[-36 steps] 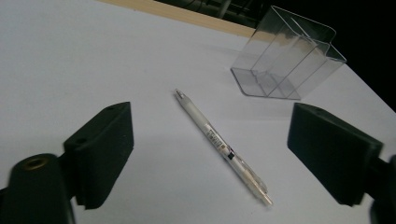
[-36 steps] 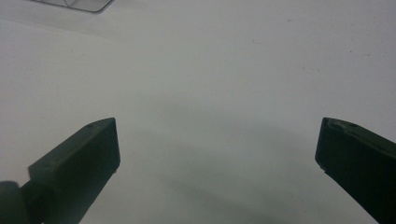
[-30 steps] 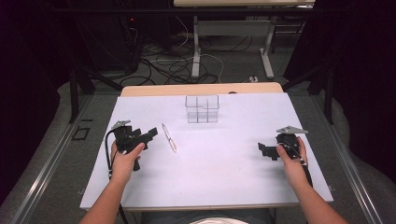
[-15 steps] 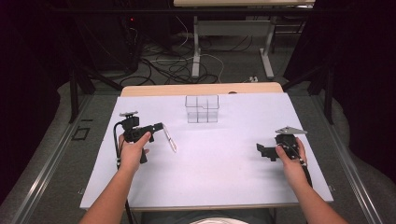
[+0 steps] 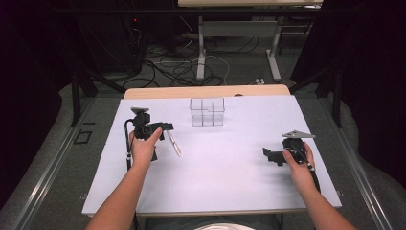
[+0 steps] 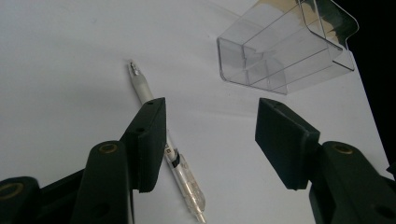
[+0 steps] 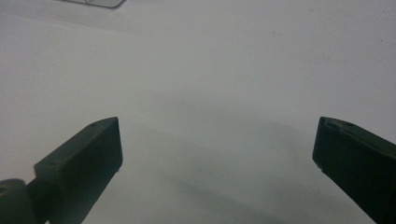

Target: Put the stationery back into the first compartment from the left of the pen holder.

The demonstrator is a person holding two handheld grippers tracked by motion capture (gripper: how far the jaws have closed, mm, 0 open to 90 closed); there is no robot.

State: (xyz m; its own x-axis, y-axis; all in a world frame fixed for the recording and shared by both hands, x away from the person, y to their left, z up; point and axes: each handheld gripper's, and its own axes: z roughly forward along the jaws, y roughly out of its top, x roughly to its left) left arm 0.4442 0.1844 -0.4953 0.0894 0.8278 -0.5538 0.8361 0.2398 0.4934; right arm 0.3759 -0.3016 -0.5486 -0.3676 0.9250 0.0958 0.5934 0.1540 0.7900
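Note:
A white pen (image 5: 173, 143) with a clear cap lies on the white table (image 5: 225, 167), left of centre. My left gripper (image 5: 163, 127) hovers just above the pen's far end, open and holding nothing. In the left gripper view the pen (image 6: 140, 86) runs under the left jaw, and the open gripper (image 6: 212, 116) frames bare table. A clear plastic organizer with compartments (image 5: 207, 111) stands at the back centre, also seen as the organizer (image 6: 280, 51). My right gripper (image 5: 270, 155) rests at the right side of the table, and it (image 7: 217, 135) is wide open over bare white surface.
The table's wooden back edge (image 5: 206, 91) lies behind the organizer. Cables and desk legs (image 5: 201, 48) sit on the floor beyond. Both forearms enter from the bottom edge.
My left gripper has moved forward and to the right, from the table's left side to just over the pen. The right gripper has stayed where it was.

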